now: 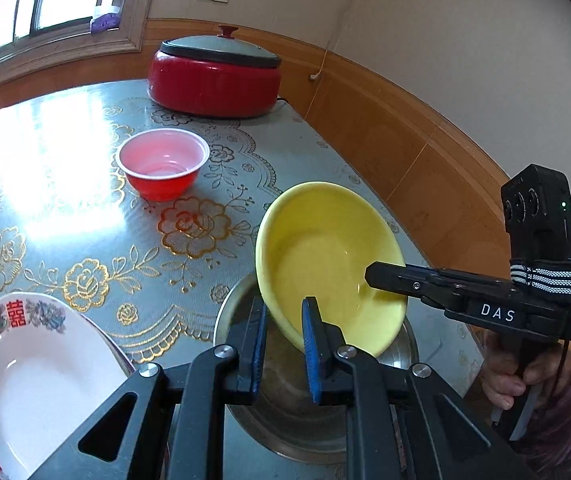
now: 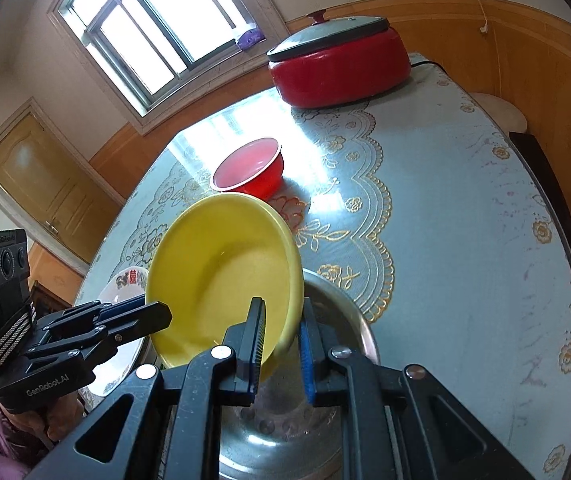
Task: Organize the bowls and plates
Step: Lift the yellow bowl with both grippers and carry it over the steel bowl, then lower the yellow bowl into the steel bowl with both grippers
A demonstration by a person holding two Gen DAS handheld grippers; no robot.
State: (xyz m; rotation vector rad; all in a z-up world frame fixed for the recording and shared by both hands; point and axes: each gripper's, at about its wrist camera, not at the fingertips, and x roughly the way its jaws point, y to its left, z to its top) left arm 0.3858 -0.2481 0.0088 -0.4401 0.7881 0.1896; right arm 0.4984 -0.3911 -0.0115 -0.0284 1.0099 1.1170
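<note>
A yellow bowl (image 1: 325, 256) (image 2: 221, 272) hangs tilted over a steel bowl (image 1: 285, 412) (image 2: 285, 432) on the table. My left gripper (image 1: 283, 320) has its jaws on either side of the yellow bowl's near rim. My right gripper (image 2: 281, 320) (image 1: 369, 274) straddles the opposite rim in the same way. A red plastic bowl (image 1: 163, 164) (image 2: 249, 172) stands farther back. A white patterned plate (image 1: 33, 376) (image 2: 125, 280) lies at the near left.
A red electric cooker with a grey lid (image 1: 215, 72) (image 2: 339, 64) stands at the table's far end. The table (image 1: 65, 184) (image 2: 465, 220) has a glossy floral cover. Wood-panelled walls run close along the table's right side.
</note>
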